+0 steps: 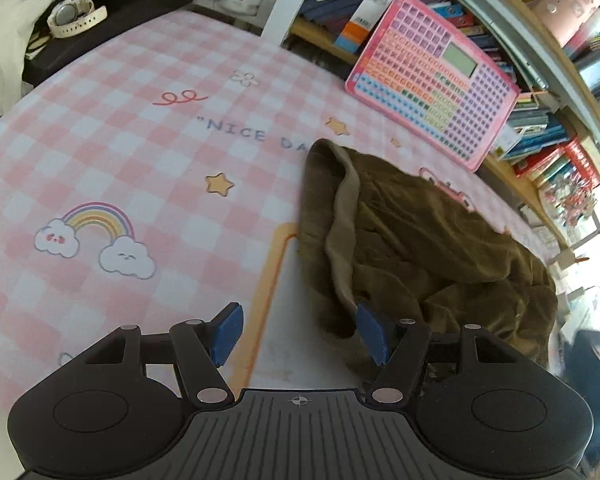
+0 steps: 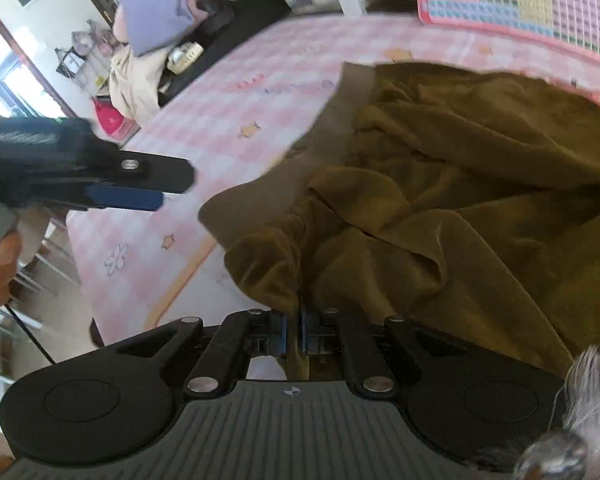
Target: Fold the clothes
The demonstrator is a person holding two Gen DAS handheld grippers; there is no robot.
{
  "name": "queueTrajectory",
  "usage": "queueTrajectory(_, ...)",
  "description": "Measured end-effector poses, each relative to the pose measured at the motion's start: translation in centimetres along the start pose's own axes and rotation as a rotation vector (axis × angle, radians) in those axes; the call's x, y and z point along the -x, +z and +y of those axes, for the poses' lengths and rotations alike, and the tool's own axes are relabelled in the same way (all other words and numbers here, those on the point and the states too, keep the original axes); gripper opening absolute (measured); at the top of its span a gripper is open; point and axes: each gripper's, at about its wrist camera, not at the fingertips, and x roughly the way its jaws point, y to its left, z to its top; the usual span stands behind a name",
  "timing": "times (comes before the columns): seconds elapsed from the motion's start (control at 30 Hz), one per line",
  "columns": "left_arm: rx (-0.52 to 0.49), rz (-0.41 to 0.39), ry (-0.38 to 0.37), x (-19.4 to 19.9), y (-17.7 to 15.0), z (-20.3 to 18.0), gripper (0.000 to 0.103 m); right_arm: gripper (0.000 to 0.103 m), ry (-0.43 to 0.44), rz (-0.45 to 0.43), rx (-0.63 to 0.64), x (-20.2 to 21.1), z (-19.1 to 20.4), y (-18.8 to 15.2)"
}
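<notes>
An olive-brown garment [image 1: 420, 240] lies crumpled on the pink checked tablecloth [image 1: 140, 160], with a lighter band along its left edge. My left gripper [image 1: 300, 332] is open and empty just above the cloth, its right finger by the garment's near edge. In the right wrist view the garment [image 2: 460, 200] fills the right half. My right gripper [image 2: 293, 332] is shut on a gathered edge of the garment and holds it up. The left gripper [image 2: 120, 196] shows at the left, apart from the garment.
A pink keyboard toy [image 1: 432, 84] leans against bookshelves [image 1: 540, 120] at the back right. A black box with a white watch [image 1: 76, 16], clothes and jars stand at the back left. The table's edge [image 2: 96, 320] is at lower left.
</notes>
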Motion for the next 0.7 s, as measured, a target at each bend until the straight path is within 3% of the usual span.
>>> queueTrajectory(0.17, -0.026, 0.010, -0.013, -1.1, 0.9, 0.7, 0.064, 0.007, -0.025, -0.011, 0.020, -1.5, 1.8, 0.5)
queueTrajectory(0.37, -0.096, -0.043, -0.024, -1.7, 2.8, 0.4, 0.064, 0.027, -0.021, -0.037, 0.004, -3.0, 3.4, 0.3)
queueTrajectory(0.47, -0.155, -0.074, -0.022, -2.6, 4.0, 0.0, 0.064, 0.038, -0.020, -0.083, -0.044, -1.2, 2.8, 0.2)
queueTrajectory(0.53, -0.203, -0.090, -0.018, -3.6, 4.9, -0.5, 0.064, 0.038, -0.024, -0.122, -0.110, 0.7, 1.6, -0.4)
queueTrajectory(0.7, -0.281, -0.123, -0.014, -7.0, 7.1, -1.3, 0.059, 0.039, -0.141, -0.254, -0.334, 5.8, -2.3, -3.2)
